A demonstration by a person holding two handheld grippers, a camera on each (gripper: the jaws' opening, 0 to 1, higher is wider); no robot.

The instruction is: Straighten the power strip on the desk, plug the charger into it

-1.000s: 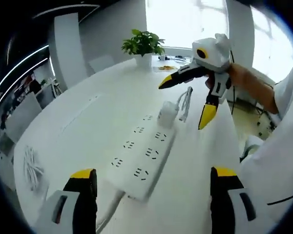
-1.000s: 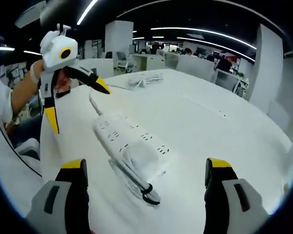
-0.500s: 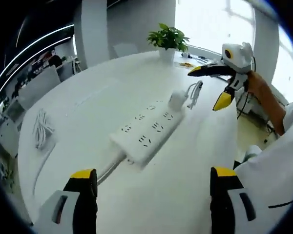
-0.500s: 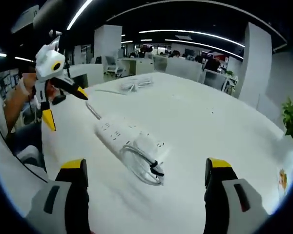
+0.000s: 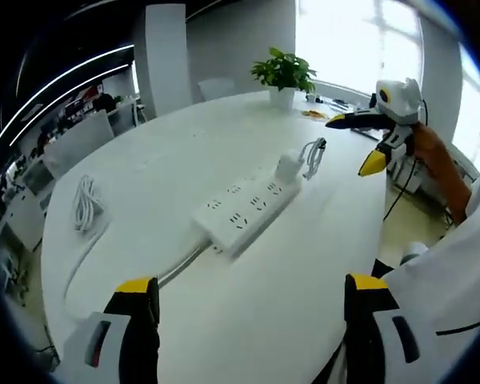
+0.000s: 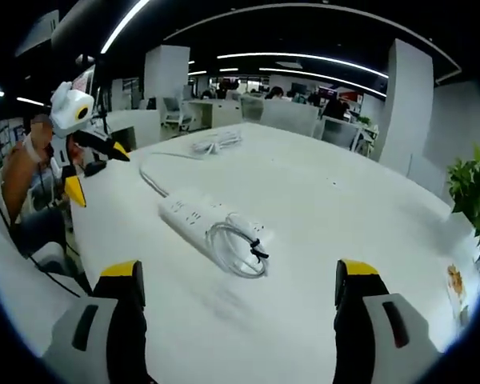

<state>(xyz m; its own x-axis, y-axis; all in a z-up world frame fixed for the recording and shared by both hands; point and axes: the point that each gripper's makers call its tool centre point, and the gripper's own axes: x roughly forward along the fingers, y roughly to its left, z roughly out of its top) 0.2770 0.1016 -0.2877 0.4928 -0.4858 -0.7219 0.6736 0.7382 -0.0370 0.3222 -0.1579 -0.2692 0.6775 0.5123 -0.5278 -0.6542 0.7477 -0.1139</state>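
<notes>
Power strip (image 5: 246, 212) lies flat on the white desk (image 5: 184, 152), centre of the left gripper view. Its long axis runs diagonally, lower left to upper right. In the right gripper view the power strip (image 6: 198, 216) sits centre-left, its axis running upper left to lower right.

Charger (image 5: 287, 167) rests at the strip's upper-right end in the left gripper view, touching or just on it; I cannot tell whether its pins are seated. Its coiled cable (image 6: 238, 248), bound with a dark tie, lies just beside the strip's near end in the right gripper view. The strip's own cord (image 5: 86, 260) leaves the opposite end and curves off toward a white cable bundle (image 5: 84, 204).

Left gripper (image 5: 250, 332) hovers spread above the near desk edge, holding nothing. Right gripper (image 6: 240, 320) likewise spread and empty, well apart from the strip.

My reading: nothing is gripped, so I take this as the approach before straightening. Next move calls for bringing one gripper down on the strip to square it, then pinching the charger body.

Potted plant (image 5: 284, 74) stands at the far desk edge.
</notes>
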